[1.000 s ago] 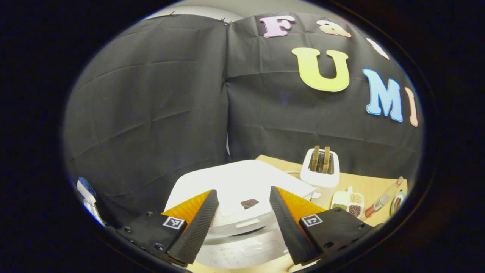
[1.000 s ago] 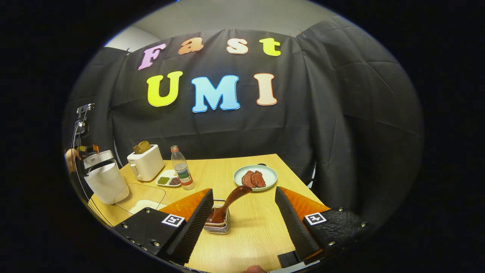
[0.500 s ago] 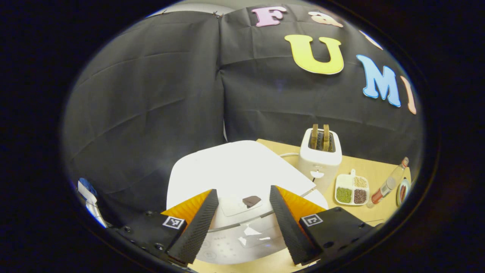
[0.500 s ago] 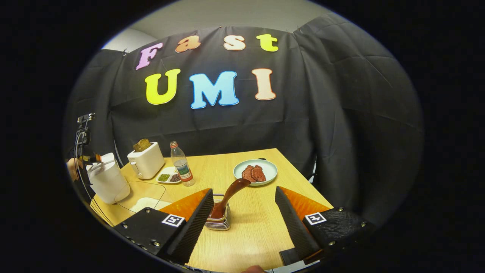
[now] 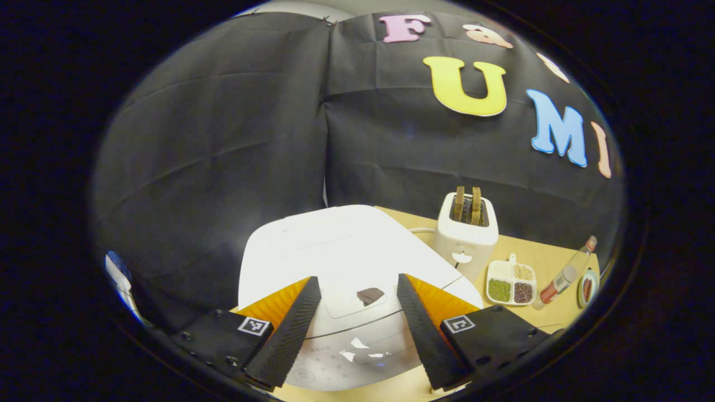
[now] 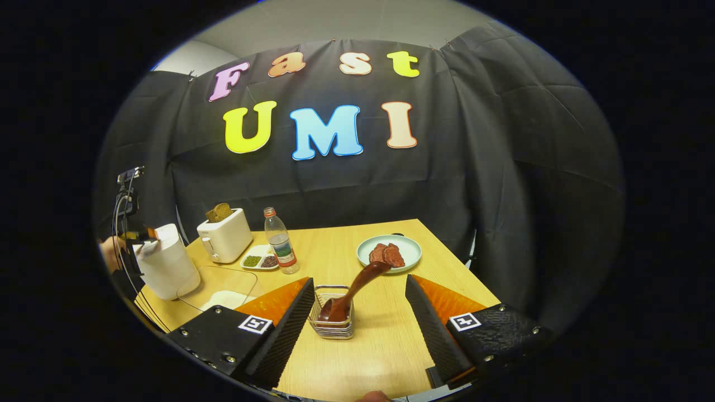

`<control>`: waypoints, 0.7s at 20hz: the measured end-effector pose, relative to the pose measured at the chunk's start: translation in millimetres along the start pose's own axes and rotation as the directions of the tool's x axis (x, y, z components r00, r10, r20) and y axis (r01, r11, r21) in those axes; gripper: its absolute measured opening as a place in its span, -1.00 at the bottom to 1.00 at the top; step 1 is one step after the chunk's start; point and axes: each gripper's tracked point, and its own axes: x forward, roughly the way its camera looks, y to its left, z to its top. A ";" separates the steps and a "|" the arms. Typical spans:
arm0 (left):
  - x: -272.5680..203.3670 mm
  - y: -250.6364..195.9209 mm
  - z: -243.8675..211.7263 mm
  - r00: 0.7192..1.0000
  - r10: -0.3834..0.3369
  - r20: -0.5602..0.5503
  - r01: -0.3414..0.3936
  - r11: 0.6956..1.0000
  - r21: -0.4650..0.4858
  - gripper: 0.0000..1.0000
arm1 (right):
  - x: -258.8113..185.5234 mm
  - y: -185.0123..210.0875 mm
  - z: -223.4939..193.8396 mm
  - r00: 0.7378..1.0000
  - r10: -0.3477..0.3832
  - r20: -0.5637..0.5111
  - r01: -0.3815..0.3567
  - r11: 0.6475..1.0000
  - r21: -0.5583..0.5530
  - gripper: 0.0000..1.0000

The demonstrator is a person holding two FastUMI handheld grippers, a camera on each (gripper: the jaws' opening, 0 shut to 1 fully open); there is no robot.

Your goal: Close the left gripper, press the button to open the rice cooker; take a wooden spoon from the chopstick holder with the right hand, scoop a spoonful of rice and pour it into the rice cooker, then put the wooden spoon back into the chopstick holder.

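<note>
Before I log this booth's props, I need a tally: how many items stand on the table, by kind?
Rice cooker: 1
Toaster: 1
Bottle: 1
Divided dish of beans: 1
Plate of meat: 1
Chopstick holder: 1
Wooden spoon: 1
Clear rice container: 1
Total: 8

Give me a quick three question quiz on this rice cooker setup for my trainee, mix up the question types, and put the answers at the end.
1. True or false: the rice cooker lid is up.
2. Where does the wooden spoon sit? A) on the plate B) in the chopstick holder C) between the right gripper's fingers
3. Fill in: in the left gripper view, the toaster holds two slices of ____.

Key:
1. False. The lid is down, and the left gripper hangs open over its front.
2. B. The spoon leans in the wire holder, bowl down, with the open right gripper just short of it.
3. Toast.
</note>
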 end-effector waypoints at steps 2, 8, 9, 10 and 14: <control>-15.3 -10.0 5.3 0.997 -0.055 0.059 0.056 0.998 -0.006 0.95 | 0.8 12.3 11.8 0.999 0.024 0.023 -0.024 0.999 -0.024 0.99; -104.1 -28.2 60.7 0.928 -0.211 0.306 0.209 0.977 0.040 0.94 | -2.0 49.6 54.1 0.990 0.083 0.118 -0.074 0.994 -0.076 0.98; -121.4 -29.5 71.8 0.907 -0.232 0.353 0.225 0.973 0.061 0.94 | -1.3 55.4 57.8 0.987 0.093 0.128 -0.082 0.993 -0.085 0.98; -139.3 -32.6 81.7 0.887 -0.252 0.387 0.240 0.967 0.081 0.99 | -1.6 61.9 63.6 0.985 0.099 0.140 -0.088 0.992 -0.086 0.98; -204.6 -48.7 94.0 0.811 -0.356 0.464 0.333 0.933 0.132 0.97 | -3.8 80.9 81.4 0.975 0.099 0.201 -0.094 0.995 -0.035 0.99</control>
